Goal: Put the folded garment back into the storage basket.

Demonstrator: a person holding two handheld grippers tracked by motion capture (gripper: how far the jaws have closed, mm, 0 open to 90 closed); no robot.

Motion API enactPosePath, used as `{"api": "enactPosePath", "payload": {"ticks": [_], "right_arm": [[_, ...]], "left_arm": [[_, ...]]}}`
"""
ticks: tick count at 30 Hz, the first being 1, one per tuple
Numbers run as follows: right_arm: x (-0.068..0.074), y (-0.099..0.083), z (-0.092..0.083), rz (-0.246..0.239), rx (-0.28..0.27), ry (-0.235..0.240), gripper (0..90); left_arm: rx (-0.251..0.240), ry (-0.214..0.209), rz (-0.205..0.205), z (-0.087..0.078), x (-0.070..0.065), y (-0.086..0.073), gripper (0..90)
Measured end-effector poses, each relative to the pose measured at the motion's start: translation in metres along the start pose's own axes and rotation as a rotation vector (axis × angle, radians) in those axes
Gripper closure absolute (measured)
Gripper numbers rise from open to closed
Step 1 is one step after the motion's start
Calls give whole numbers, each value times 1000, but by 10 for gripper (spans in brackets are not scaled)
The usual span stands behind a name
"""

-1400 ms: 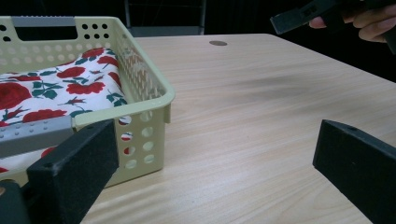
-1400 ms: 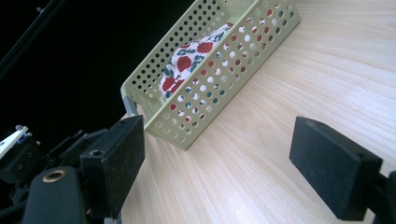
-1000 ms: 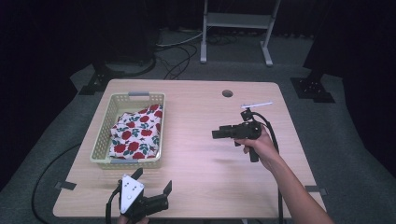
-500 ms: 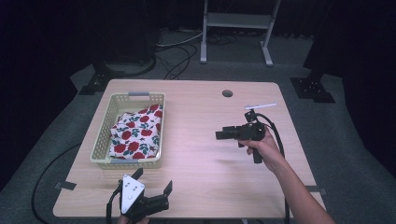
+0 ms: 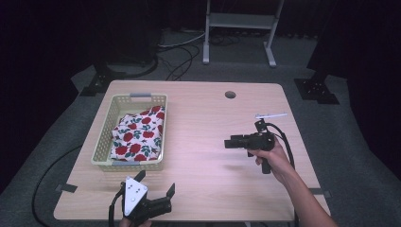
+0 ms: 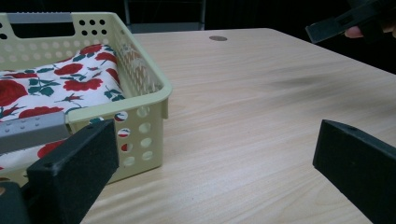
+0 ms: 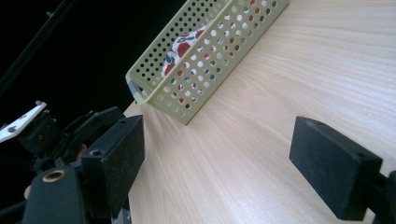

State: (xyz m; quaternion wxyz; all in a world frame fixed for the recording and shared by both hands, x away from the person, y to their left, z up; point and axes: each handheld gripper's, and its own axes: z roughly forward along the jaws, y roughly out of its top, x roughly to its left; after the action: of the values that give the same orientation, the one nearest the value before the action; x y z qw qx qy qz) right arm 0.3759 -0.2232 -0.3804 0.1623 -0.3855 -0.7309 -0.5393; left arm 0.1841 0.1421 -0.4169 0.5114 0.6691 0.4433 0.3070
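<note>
At the near edge of the pale wood-grain table (image 5: 208, 184), in the high view, the left gripper (image 5: 156, 195) rests low with its grey three-cornered plate on top and its two black jaws spread wide, nothing between them; in the left gripper view those jaws stand far apart with bare tabletop between, and the left jaw sits just in front of the near corner of the pale yellow-green perforated plastic basket (image 6: 149, 100); in the same view the other gripper's black jaw tips show at the upper right, over the table. Just beyond the left gripper in the high view, on the left half of the table, the basket (image 5: 101, 153) lies with a grey handle at each short end; inside it lies the white folded cloth printed with red roses and green leaves (image 5: 139, 137), covering most of the basket floor and staying below the rim. Farther right, well apart from the basket, the right gripper (image 5: 227, 143) is held above the table in the person's right hand (image 5: 270, 156), pointing left toward the basket; in the right gripper view its jaws are parted wide and empty, with the basket's long perforated side and a patch of the cloth beyond them. Near the far edge is a round cable hole (image 5: 230, 94).
</note>
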Motion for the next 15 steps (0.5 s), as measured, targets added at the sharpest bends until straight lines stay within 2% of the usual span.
{"api": "enactPosePath", "payload": {"ticks": [4, 8, 15], "right_arm": [[3, -1, -7, -9, -10, -8, 168], [4, -4, -17, -18, -48, -22, 168], [-1, -17, -26, 3, -57, -34, 167]], "left_arm": [[0, -1, 2, 0, -1, 0, 0], [0, -1, 1, 0, -1, 0, 0], [4, -1, 5, 1, -1, 0, 0]]}}
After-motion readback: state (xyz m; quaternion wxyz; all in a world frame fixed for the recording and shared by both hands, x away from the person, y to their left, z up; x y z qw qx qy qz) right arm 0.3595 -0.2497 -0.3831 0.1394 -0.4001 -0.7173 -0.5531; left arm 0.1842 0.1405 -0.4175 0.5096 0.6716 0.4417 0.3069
